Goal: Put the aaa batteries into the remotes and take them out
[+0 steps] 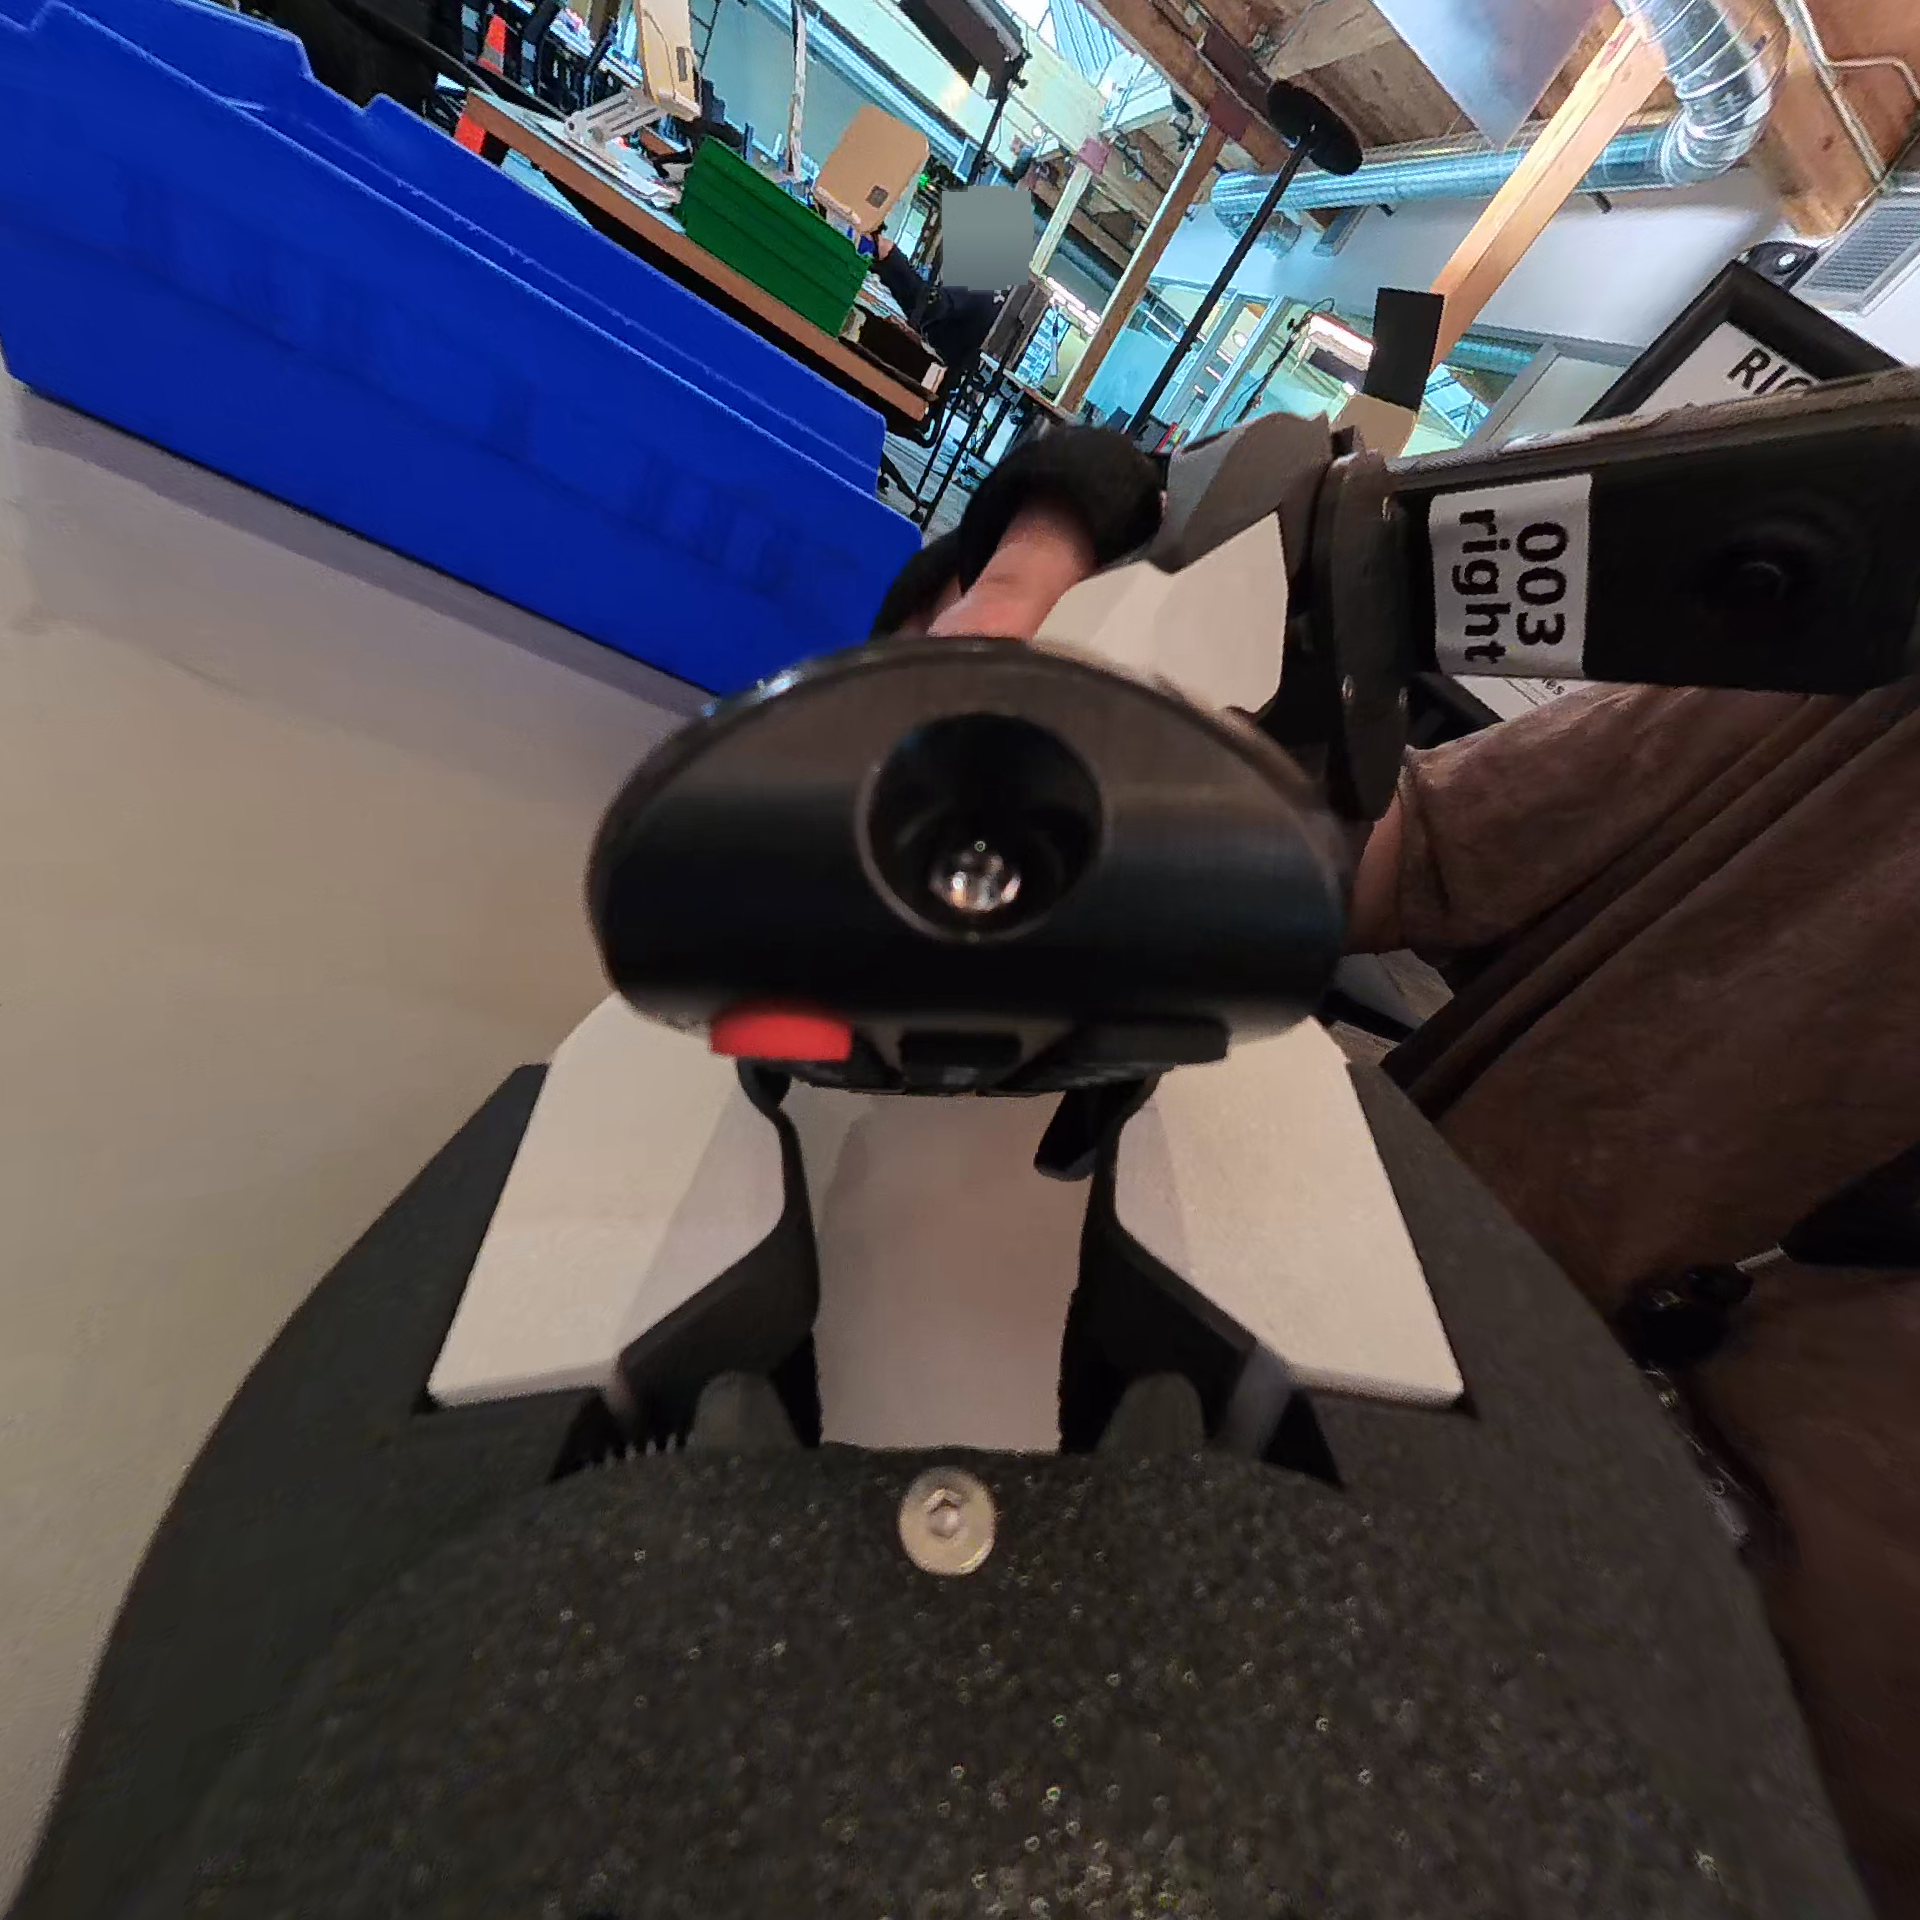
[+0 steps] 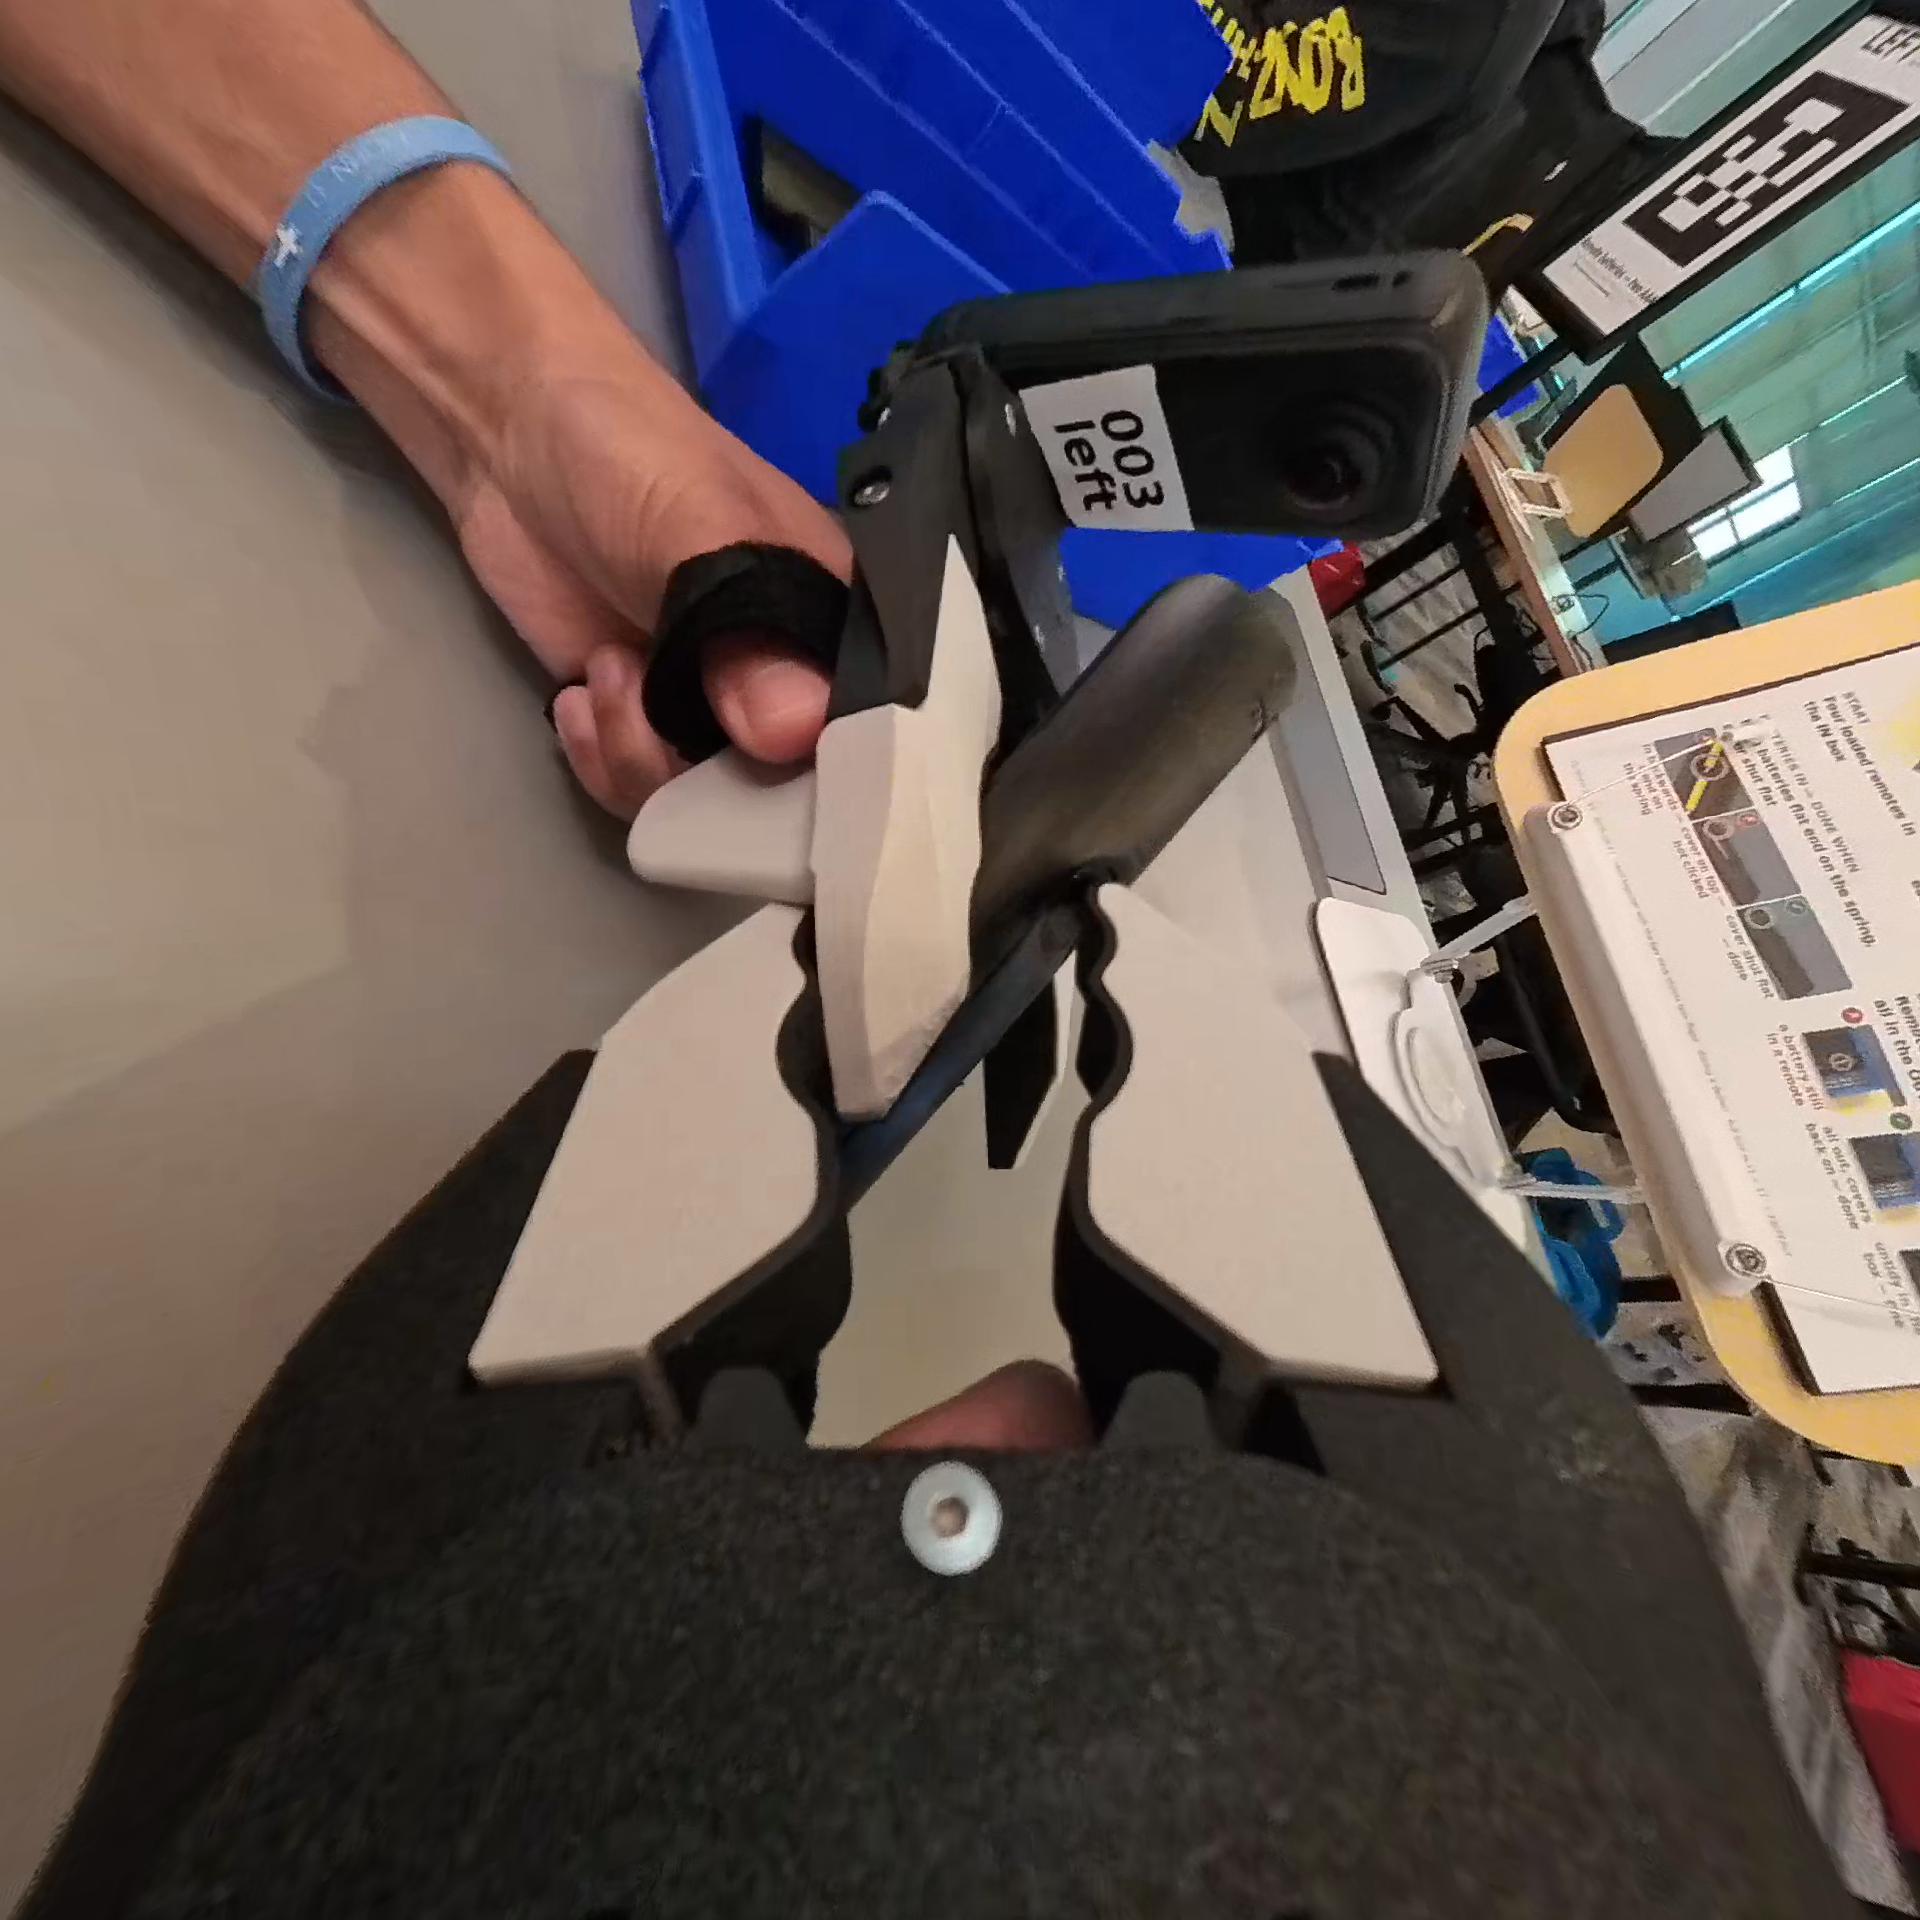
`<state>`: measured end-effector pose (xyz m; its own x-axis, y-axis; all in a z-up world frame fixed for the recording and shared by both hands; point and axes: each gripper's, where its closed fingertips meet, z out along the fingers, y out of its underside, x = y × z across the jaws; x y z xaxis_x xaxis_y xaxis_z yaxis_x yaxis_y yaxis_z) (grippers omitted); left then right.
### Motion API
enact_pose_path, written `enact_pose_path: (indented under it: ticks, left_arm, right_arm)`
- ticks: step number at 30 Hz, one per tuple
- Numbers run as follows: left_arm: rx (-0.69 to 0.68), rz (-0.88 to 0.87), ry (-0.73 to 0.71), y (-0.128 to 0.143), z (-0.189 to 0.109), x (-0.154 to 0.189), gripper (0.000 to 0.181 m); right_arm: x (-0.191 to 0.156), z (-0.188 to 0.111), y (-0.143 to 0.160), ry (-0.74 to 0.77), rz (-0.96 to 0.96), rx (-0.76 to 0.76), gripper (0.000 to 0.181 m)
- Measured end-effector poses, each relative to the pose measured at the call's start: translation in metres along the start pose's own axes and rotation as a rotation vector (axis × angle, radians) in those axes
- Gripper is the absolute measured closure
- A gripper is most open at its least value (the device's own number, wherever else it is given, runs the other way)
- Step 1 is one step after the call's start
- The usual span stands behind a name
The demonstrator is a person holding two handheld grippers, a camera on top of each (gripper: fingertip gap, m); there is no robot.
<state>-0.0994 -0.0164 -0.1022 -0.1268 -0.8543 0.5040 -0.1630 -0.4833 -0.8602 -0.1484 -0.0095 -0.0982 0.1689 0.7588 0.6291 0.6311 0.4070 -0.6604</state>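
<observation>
A black remote [image 1: 966,831] is held end-on in my left gripper [image 1: 945,1091], which is shut on its sides; a red button shows on its underside. In the right wrist view the same remote [image 2: 1122,758] runs diagonally between both tools. My right gripper [image 2: 945,925] has its jaws narrowed around the remote's near end, and its right pad touches the remote. One white finger of the left gripper [image 2: 951,1049] also lies between my right jaws. The right gripper [image 1: 1174,623] shows behind the remote in the left wrist view. No batteries are in view.
Blue plastic bins [image 1: 416,416] stand on the grey table [image 1: 208,831] to the left, and they also show in the right wrist view [image 2: 883,312]. An instruction sheet on a wooden board [image 2: 1766,935] is at the right. A person's hand [image 2: 582,540] grips the left tool.
</observation>
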Motion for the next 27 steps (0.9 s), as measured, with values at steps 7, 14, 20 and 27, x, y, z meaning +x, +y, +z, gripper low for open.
enact_pose_path:
  ticks: [7, 14, 20, 27]
  left_arm:
    - [-0.012, -0.005, -0.003, 0.002, 0.001, 0.000, 0.122]
    - [-0.013, -0.010, -0.014, 0.003, 0.001, -0.002, 0.123]
    - [0.004, -0.009, -0.012, -0.001, 0.001, -0.003, 0.121]
    - [0.126, -0.022, 0.002, -0.021, -0.017, -0.007, 0.121]
  right_arm:
    - [-0.002, 0.001, 0.001, -0.005, 0.034, 0.007, 0.138]
    - [-0.005, 0.001, 0.004, -0.016, 0.034, -0.005, 0.140]
    - [-0.001, 0.001, 0.003, 0.004, 0.009, -0.003, 0.140]
    - [0.012, -0.006, 0.004, 0.046, 0.082, 0.020, 0.125]
